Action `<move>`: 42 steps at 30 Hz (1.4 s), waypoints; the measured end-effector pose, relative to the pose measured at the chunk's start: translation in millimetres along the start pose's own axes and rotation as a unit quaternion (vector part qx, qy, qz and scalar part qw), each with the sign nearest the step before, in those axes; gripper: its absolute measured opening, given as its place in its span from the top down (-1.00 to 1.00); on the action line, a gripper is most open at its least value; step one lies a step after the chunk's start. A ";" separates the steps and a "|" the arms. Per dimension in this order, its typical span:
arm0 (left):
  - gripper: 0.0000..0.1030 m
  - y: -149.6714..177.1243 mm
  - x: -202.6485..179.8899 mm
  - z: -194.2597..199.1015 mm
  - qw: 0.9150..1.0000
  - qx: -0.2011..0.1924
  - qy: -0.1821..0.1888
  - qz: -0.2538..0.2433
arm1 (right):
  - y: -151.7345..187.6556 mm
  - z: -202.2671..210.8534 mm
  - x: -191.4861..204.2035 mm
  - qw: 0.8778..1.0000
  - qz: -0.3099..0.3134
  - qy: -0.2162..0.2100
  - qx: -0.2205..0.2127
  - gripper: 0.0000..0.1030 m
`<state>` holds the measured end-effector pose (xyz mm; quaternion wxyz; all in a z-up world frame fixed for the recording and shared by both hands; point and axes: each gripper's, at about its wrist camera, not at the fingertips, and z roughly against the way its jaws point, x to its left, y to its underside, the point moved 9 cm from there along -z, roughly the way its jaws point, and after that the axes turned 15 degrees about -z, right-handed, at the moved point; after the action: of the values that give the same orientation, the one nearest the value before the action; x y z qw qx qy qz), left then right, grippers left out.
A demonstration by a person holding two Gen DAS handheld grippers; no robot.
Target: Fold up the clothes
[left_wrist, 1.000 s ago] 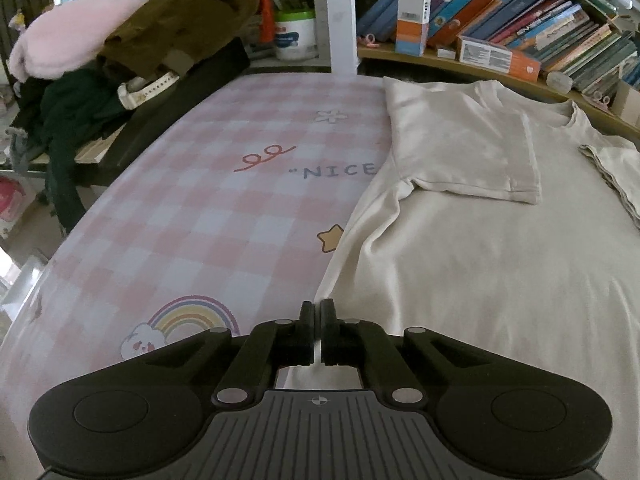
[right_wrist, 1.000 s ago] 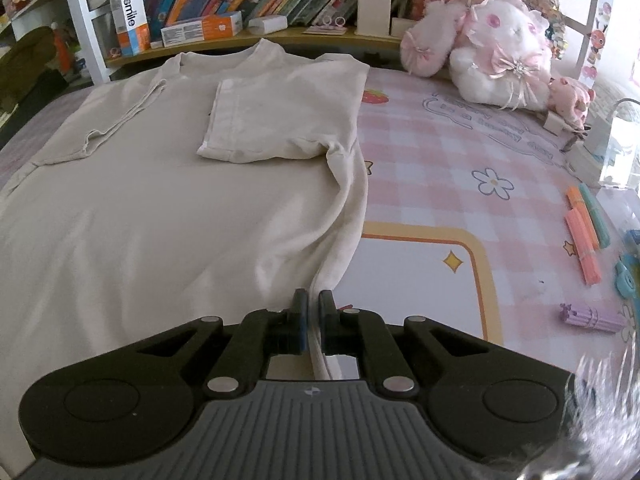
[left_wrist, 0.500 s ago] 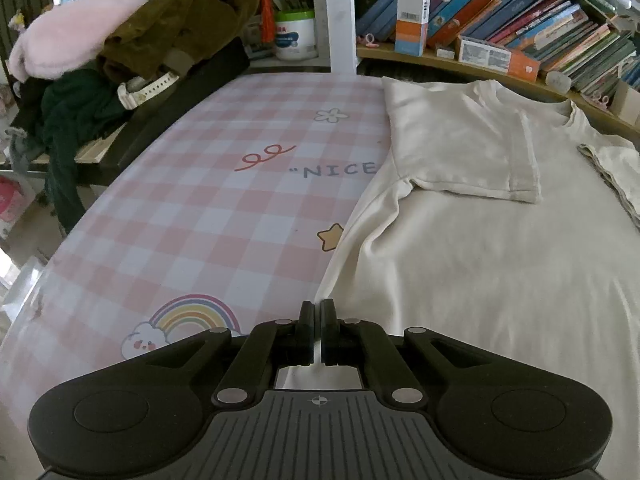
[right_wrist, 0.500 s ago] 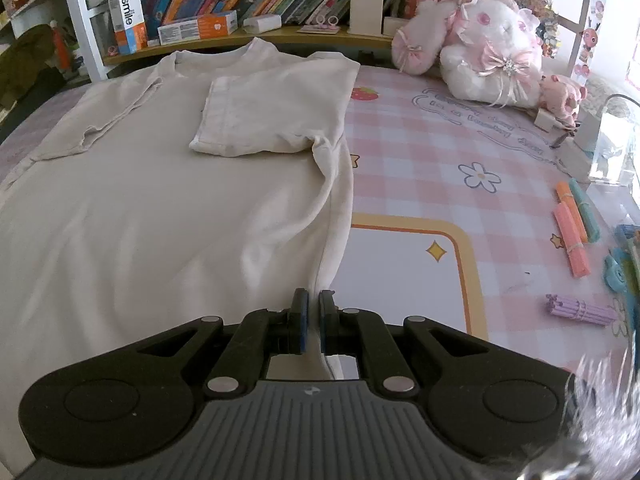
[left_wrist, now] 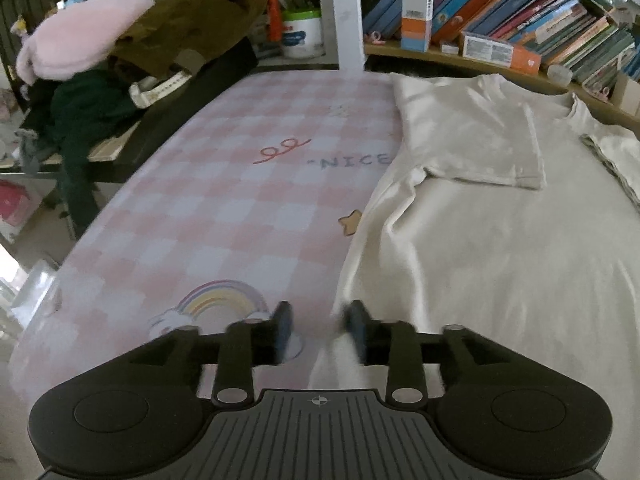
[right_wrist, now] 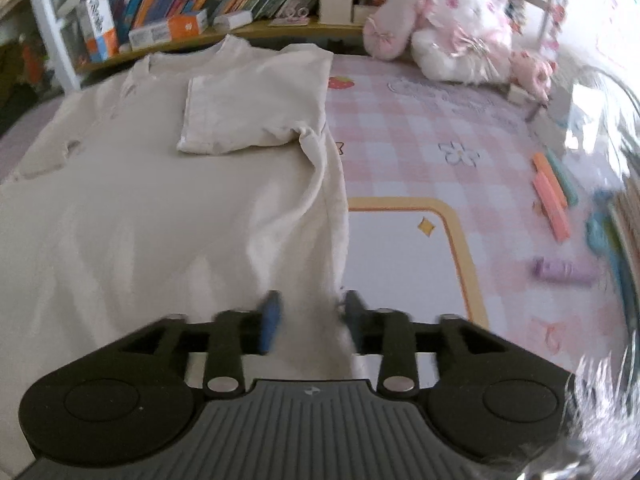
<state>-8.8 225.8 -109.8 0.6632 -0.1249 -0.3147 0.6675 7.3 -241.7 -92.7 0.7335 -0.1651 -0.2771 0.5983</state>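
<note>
**Both grippers opening at the shirt's hem**

Left gripper (left_wrist: 320, 330): jaws parting right now, roughly halfway apart, blurred with the motion. Between them, the shirt (left_wrist: 480, 260) — its left hem corner sitting in the gap, pads no longer pressing it. Left finger over the mat (left_wrist: 224, 208), just above a rainbow print; right finger at the cloth's edge. Ahead and to the right, the shirt spread flat, left sleeve folded in over the chest, collar at the far end. Ahead and left, bare pink check with "NICE" lettering. Far ahead, books (left_wrist: 540, 20) leaning on a shelf, a white post, a white tub. Far off to the left, a heap of clothes (left_wrist: 120, 60) in pink, brown and dark green.

Right gripper (right_wrist: 310, 316): same story, jaws spreading, about halfway, also blurred. Shirt (right_wrist: 160, 220) edge in the gap, right hem corner, lying loose, not pinched. Left finger above the cloth, right finger at the seam where cloth meets the mat (right_wrist: 420, 120). Ahead and left, the body of the shirt, right sleeve folded inward. To the right, a yellow-framed white panel on the mat, then pens (right_wrist: 552, 196) in orange and green, something purple too blurred to name. Far ahead and right, a plush toy (right_wrist: 452, 40), pink and white, against the shelf.
</note>
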 end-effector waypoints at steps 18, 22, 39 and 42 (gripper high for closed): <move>-0.62 36.0 -6.6 87.1 0.995 -0.080 0.049 -0.028 | 69.8 77.3 7.9 0.999 -0.030 0.015 -0.037 -0.13; -0.65 50.8 -1.5 97.8 0.995 -0.081 0.059 -0.010 | 86.9 95.9 -2.1 0.998 -0.051 0.017 -0.043 -0.24; -0.66 103.2 12.5 111.0 0.993 -0.045 0.105 -0.003 | 146.4 116.8 -43.1 0.989 -0.143 0.038 0.018 -0.36; -0.66 110.6 11.5 107.3 0.993 -0.032 0.111 -0.006 | 150.7 114.0 -47.0 0.986 -0.160 0.039 0.032 -0.36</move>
<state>-161.7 218.2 -88.9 0.6935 -0.2175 -0.2606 0.6355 -186.2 -262.8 -98.7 0.8349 -0.1185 -0.2523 0.4747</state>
